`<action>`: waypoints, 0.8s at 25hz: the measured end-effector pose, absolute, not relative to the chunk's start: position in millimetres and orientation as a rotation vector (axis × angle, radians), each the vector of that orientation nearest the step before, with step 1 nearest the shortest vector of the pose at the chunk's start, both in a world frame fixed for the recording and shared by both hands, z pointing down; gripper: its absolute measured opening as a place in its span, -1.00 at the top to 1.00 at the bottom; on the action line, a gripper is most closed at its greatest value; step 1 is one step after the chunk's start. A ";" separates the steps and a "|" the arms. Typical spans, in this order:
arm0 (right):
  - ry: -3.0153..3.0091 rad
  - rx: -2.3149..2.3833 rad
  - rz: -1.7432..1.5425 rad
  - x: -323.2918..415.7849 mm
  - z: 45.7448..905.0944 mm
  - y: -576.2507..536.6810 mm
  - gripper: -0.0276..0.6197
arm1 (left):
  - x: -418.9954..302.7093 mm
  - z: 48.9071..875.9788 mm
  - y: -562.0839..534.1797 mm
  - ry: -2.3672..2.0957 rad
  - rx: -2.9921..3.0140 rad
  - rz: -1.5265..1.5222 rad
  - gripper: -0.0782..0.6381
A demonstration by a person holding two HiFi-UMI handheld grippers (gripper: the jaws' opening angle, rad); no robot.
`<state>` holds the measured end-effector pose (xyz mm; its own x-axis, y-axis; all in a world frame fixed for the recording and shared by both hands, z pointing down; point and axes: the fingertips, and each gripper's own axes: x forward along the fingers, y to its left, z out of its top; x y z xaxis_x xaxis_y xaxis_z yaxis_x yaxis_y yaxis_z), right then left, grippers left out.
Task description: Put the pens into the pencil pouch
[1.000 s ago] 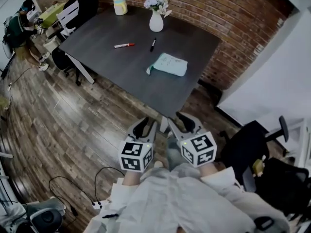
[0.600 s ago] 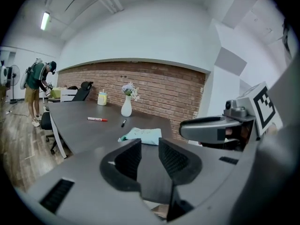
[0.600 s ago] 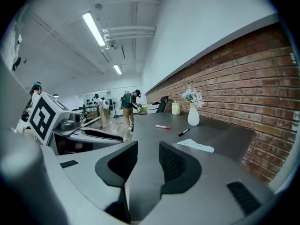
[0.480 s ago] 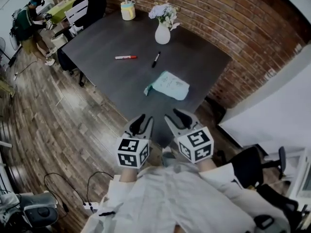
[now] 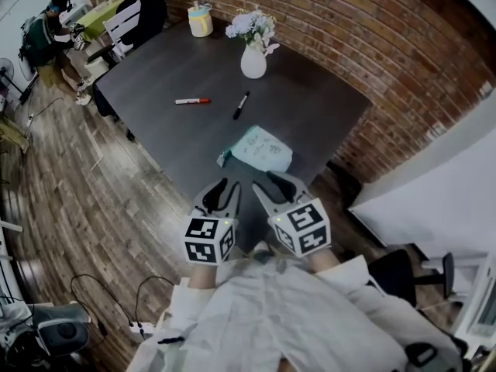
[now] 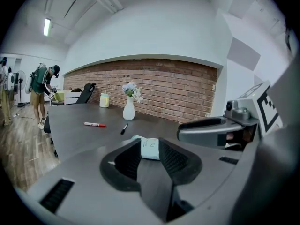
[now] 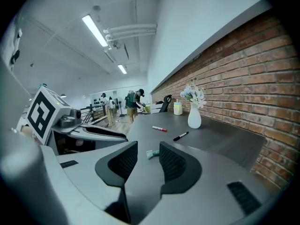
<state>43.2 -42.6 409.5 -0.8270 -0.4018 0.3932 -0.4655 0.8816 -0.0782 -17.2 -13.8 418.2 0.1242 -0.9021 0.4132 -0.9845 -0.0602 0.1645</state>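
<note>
Dark grey table (image 5: 178, 68) along the brick wall (image 5: 372, 45): only the head view takes in all of it. It also shows one person (image 5: 46, 33) at a side table, far left, where the right gripper view has several people far back. From above, my left tongs (image 5: 227, 186) and right tongs (image 5: 266, 180) sit side by side at the near corner, both part open with nothing between the pads. Left gripper view frames the pencil pouch (image 6: 150, 149) in its gap, well beyond the jaws, with the right tongs at its right edge. Right gripper view shows only the pouch's end. Pouch lies flat near that corner; can't tell if it's unzipped. White vase (image 5: 253, 60) holds flowers. Yellow cup (image 5: 200, 20) at the far corner, contents unreadable. Red pen (image 5: 191, 101) and black pen (image 5: 241, 105) lie on bare tabletop between vase and pouch, outside it.
</note>
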 end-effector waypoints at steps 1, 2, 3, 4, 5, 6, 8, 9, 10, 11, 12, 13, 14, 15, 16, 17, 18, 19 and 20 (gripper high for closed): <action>-2.677 0.637 0.257 43.0 412.3 -45.7 0.53 | -18.4 418.7 -14.5 -1.829 2.002 0.287 0.51; -2.672 0.633 0.268 42.4 415.1 -48.3 0.53 | -19.7 419.9 -14.7 -1.832 1.993 0.293 0.51; -2.667 0.628 0.273 41.3 417.5 -50.8 0.53 | -21.3 421.7 -14.7 -1.834 1.983 0.297 0.51; -2.663 0.625 0.279 40.0 419.6 -53.1 0.53 | -23.1 423.8 -14.7 -1.834 1.972 0.299 0.51; -2.660 0.623 0.289 38.4 421.6 -55.1 0.53 | -25.3 425.9 -14.6 -1.834 1.963 0.299 0.51; -2.659 0.623 0.303 36.9 423.6 -57.0 0.53 | -27.6 427.9 -14.4 -1.834 1.954 0.296 0.51; -2.655 0.623 0.329 34.3 427.9 -60.7 0.53 | -32.0 431.9 -14.8 -1.834 1.939 0.286 0.51; -2.647 0.623 0.337 33.2 430.8 -62.5 0.53 | -34.1 434.5 -15.3 -1.831 1.933 0.283 0.51; -2.636 0.624 0.343 32.2 434.5 -64.3 0.53 | -36.3 437.3 -16.0 -1.826 1.926 0.281 0.51; -2.622 0.627 0.348 30.8 438.4 -66.0 0.53 | -38.8 440.4 -16.8 -1.818 1.920 0.279 0.51; -2.609 0.630 0.354 28.7 441.9 -68.0 0.53 | -41.8 443.5 -17.8 -1.807 1.914 0.279 0.51; -2.595 0.635 0.361 26.1 444.8 -70.3 0.53 | -45.3 446.6 -19.0 -1.795 1.910 0.280 0.51; -2.582 0.640 0.367 22.9 447.3 -72.8 0.53 | -49.3 449.3 -20.5 -1.784 1.906 0.282 0.51; -2.569 0.646 0.369 19.3 449.3 -75.7 0.53 | -53.7 451.4 -22.0 -1.774 1.903 0.284 0.51; -2.556 0.650 0.367 15.1 450.9 -79.1 0.53 | -58.2 453.1 -23.5 -1.765 1.901 0.285 0.51; -2.543 0.652 0.362 10.3 452.5 -83.0 0.53 | -62.8 454.7 -25.0 -1.758 1.899 0.285 0.51; -2.529 0.651 0.358 4.8 454.3 -87.2 0.53 | -67.5 456.5 -26.5 -1.751 1.896 0.287 0.51; -2.516 0.650 0.353 -1.0 455.9 -91.9 0.53 | -72.2 458.5 -28.2 -1.745 1.894 0.289 0.51; -2.509 0.652 0.344 -7.2 456.4 -97.5 0.53 | -76.7 460.8 -30.2 -1.739 1.891 0.290 0.51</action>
